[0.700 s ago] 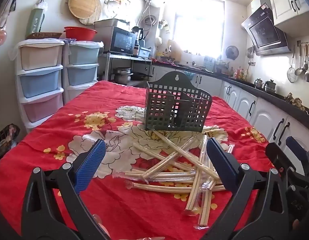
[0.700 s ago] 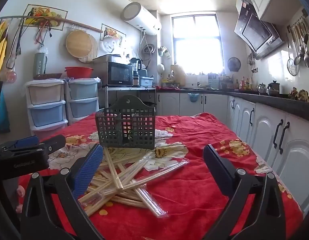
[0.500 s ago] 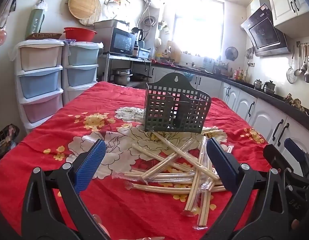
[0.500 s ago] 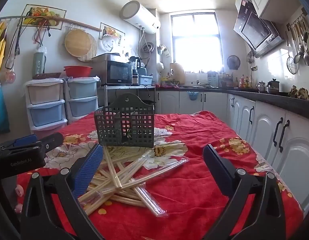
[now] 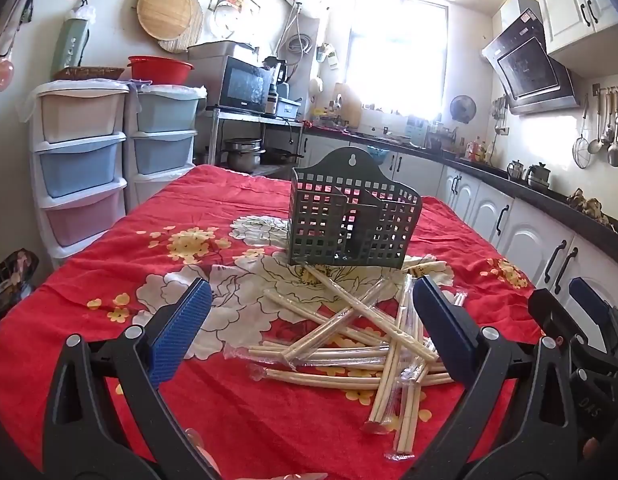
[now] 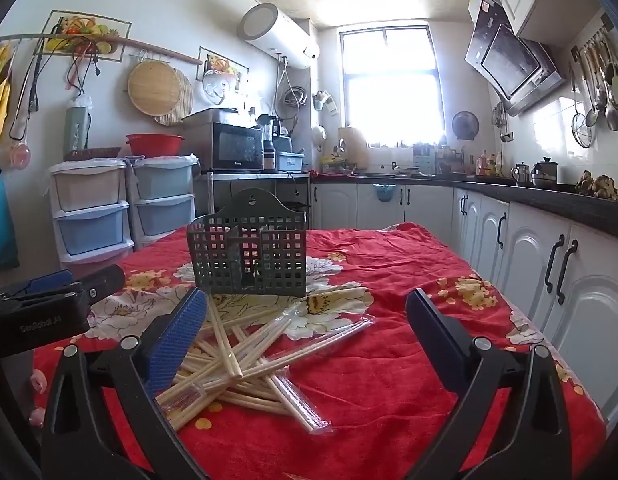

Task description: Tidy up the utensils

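Chopsticks [image 5: 361, 344] loose before slotted holder [image 5: 351, 222]

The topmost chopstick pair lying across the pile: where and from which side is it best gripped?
Grip the topmost chopstick pair near its raised lower end, coming from above with the open left gripper, fingers across its length. It rests diagonally on the pile of chopsticks, so that end probably has room beneath.

Daylit kitchen, two fisheye views, sharp focus.
Sunlight from the far window [image 5: 397, 52] blows out to white glare, washing nearby wall; the red tablecloth [image 6: 389, 360] is evenly lit with soft shadows. Straight lines bow outward, and corners vignette black.
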Demonstrator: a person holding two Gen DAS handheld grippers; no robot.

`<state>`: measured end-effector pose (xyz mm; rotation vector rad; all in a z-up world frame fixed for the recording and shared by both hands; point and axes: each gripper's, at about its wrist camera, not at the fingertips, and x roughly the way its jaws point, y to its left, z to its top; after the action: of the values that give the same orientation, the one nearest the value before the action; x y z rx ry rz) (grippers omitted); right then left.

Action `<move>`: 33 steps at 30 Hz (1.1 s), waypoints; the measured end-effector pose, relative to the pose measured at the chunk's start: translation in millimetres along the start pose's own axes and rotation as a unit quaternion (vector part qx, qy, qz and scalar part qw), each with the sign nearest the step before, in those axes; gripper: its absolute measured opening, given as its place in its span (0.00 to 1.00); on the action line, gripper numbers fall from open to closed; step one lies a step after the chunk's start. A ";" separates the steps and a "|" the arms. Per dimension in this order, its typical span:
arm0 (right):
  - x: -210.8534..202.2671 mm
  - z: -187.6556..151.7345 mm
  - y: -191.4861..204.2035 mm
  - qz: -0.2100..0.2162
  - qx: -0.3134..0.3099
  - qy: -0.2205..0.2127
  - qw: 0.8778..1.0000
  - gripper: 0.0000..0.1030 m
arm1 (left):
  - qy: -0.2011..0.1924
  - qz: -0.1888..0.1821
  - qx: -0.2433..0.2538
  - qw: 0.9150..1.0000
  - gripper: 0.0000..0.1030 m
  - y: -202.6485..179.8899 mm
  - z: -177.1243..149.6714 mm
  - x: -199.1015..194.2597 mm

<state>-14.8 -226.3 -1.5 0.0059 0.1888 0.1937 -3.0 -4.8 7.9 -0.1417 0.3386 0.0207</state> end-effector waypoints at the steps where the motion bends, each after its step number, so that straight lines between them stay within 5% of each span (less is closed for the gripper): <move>1: -0.2 -0.6 3.6 0.000 -0.001 -0.001 1.000 0.94 | 0.000 0.000 0.000 1.000 0.90 -0.7 0.5 -0.5; 33: -2.4 -0.2 1.8 -0.001 0.001 -0.003 1.000 0.94 | 0.000 -0.008 -0.004 1.000 0.90 2.9 1.3 -0.3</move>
<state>-17.6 -225.0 -1.2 0.0088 0.1838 0.1911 -3.0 -1.8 8.9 -0.1531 0.3369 0.0068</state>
